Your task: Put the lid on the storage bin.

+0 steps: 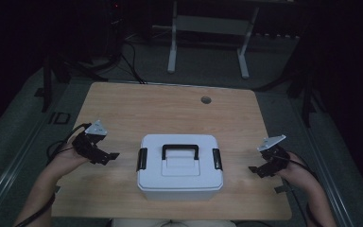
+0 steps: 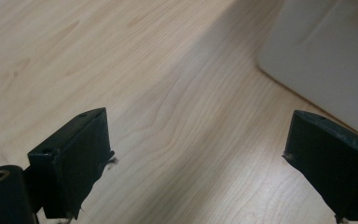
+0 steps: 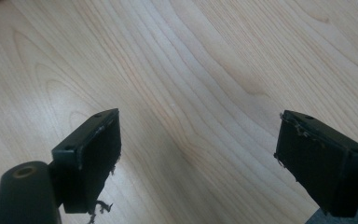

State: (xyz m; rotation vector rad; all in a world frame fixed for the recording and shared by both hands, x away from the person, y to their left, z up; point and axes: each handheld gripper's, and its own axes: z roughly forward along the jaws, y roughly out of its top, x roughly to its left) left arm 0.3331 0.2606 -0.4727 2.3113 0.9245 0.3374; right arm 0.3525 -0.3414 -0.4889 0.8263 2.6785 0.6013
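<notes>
White box [image 1: 180,165], lid latched, sits near the surface's [image 1: 170,109] near edge; left gripper [image 1: 105,156] and right gripper [image 1: 257,169] flank it, fingers spread, likely poised for its side latches.

right gripper [image 3: 198,161] over bare wooden table [image 3: 205,60], jaws wide apart

two black jaws rise from the bottom edge, one at the left, one at the right, with nothing between them but light wood grain running diagonally. pads look worn, frayed bits hanging off the left jaw's lower edge and along the right jaw's inner edge. a round black part with a brass-coloured hole sits bottom left.
</notes>
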